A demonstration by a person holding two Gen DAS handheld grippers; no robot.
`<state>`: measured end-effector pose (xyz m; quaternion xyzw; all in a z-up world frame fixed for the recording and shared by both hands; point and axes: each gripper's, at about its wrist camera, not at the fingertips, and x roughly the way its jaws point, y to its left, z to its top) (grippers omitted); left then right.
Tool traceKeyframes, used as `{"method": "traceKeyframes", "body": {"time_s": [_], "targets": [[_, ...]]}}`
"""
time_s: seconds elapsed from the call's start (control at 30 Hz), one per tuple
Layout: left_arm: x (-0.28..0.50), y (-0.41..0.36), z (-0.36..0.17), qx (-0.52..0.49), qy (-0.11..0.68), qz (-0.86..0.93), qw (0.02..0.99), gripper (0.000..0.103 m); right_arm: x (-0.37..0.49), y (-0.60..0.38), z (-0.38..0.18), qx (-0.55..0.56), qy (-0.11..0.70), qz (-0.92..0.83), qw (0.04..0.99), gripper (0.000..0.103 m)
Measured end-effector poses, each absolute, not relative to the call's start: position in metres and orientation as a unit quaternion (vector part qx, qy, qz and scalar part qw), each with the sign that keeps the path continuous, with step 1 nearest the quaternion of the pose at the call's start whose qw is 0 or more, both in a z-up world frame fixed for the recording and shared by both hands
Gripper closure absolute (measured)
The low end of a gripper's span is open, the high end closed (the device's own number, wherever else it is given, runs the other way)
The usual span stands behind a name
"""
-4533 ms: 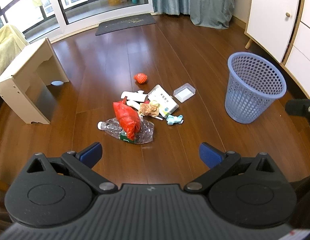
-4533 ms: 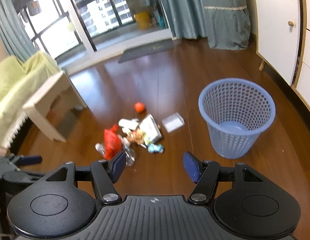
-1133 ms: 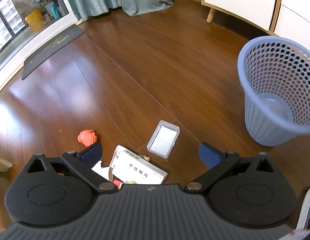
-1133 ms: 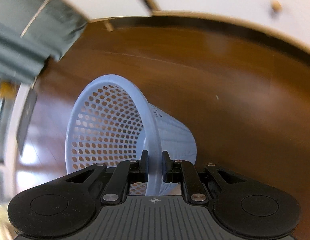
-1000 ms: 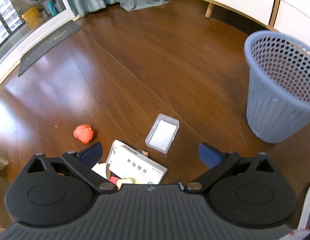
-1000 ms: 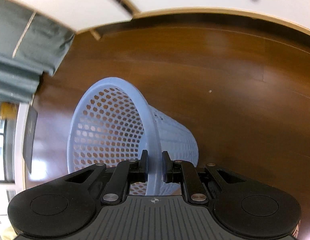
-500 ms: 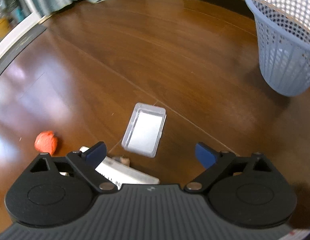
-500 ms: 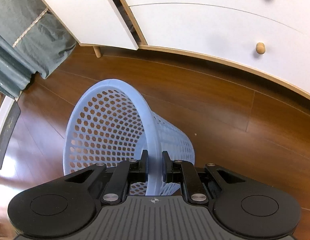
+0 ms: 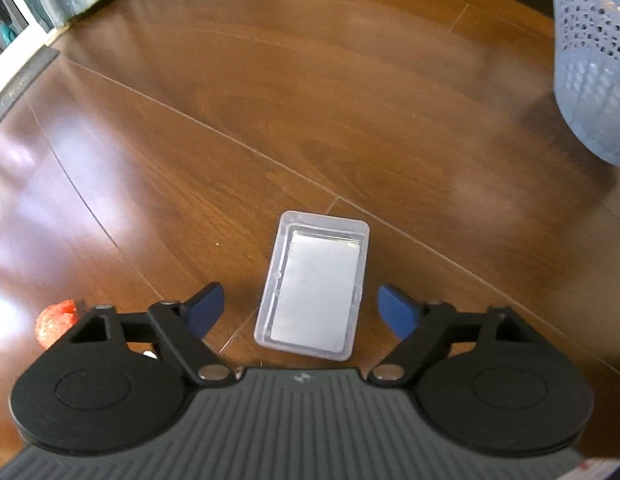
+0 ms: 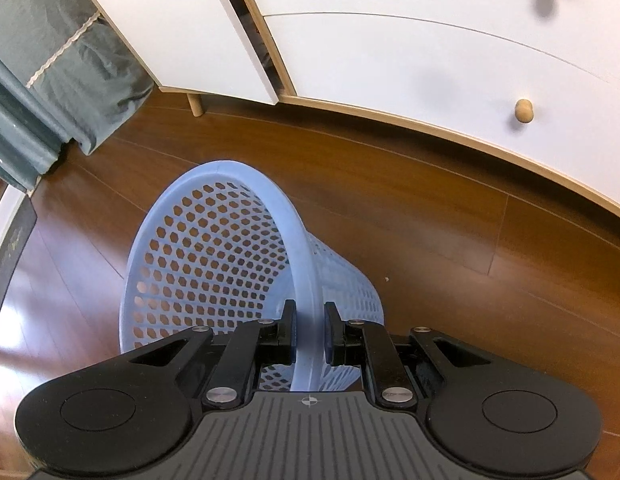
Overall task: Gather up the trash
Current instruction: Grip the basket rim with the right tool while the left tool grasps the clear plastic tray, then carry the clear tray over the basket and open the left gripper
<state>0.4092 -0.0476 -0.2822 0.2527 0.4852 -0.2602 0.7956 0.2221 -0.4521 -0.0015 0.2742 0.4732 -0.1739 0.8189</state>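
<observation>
A clear plastic box [image 9: 314,286] lay flat on the wooden floor [image 9: 269,100], open side up, with a pale grey rectangular panel showing in its bottom. Its long axis ran away from the left wrist camera, leaning slightly to the right at the far end, so one short end pointed back at the gripper body and the other out across the room. The near half of the box sat between the two blue-tipped fingers of the left gripper [image 9: 299,306], which straddled its long sides. Those jaws were closing, with floor showing on both sides between the pads and the box walls, so nothing was gripped. The left fingertip [image 9: 205,306] stood a little farther from the box than the right one did.

A crumpled red-orange scrap [image 9: 55,322] lay on the floor at the left edge of that view, partly hidden behind the gripper's linkage. At the upper right, well apart from the box, was the perforated wall of the blue wastebasket [image 9: 590,60].

In the right wrist view, the right gripper [image 10: 308,330] was clamped tight on the rim of the wastebasket [image 10: 213,256], one finger inside the wall and one outside. The basket appeared tilted, its mouth facing up and to the left. Beyond it stood a white cabinet [image 10: 430,60] with round wooden knobs, and a grey-green curtain [image 10: 49,60] hung at the left.
</observation>
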Motion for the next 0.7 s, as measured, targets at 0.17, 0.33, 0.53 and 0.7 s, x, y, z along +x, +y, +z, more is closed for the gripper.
{"method": "traceKeyframes", "body": {"time_s": [0.17, 0.33, 0.53, 0.7], "targets": [[0.421, -0.05, -0.295, 0.248, 0.503, -0.26, 0.786, 0.034, 0.222, -0.451, -0.001, 0.268, 0.473, -0.172, 0.822, 0.094], [0.419, -0.059, -0.303, 0.27, 0.505, -0.266, 0.776, 0.05, 0.221, -0.451, -0.003, 0.267, 0.472, -0.17, 0.823, 0.094], [0.411, -0.058, -0.282, 0.256, 0.489, -0.264, 0.791, 0.051, 0.22, -0.452, -0.003, 0.263, 0.473, -0.164, 0.825, 0.094], [0.395, -0.05, -0.235, 0.211, 0.494, -0.253, 0.805, 0.051, 0.222, -0.453, -0.008, 0.267, 0.475, -0.154, 0.824, 0.094]]}}
